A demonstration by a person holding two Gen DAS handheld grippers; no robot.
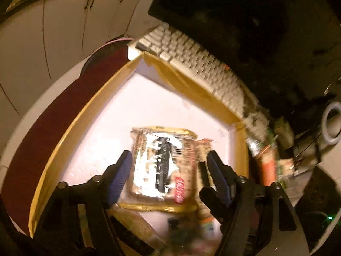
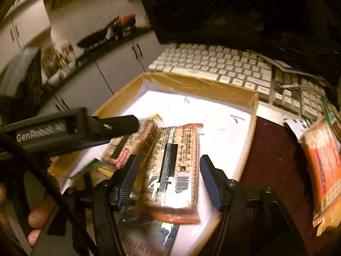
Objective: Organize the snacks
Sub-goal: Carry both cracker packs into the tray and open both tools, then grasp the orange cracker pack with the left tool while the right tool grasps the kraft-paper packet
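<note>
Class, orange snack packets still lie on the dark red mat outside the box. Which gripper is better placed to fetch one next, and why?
The right gripper, probably. Its view shows an orange packet on the mat just past its outer finger. The left gripper hovers, open, over a packet inside the box, farther from the mat.

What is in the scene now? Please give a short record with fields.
container: shallow box with white floor, taped brown rim
inside box: two cracker packs side by side
outside box: orange snack pack on dark red mat
behind box: white keyboard
left gripper: open, above one cracker pack
right gripper: open, above the other cracker pack
</note>
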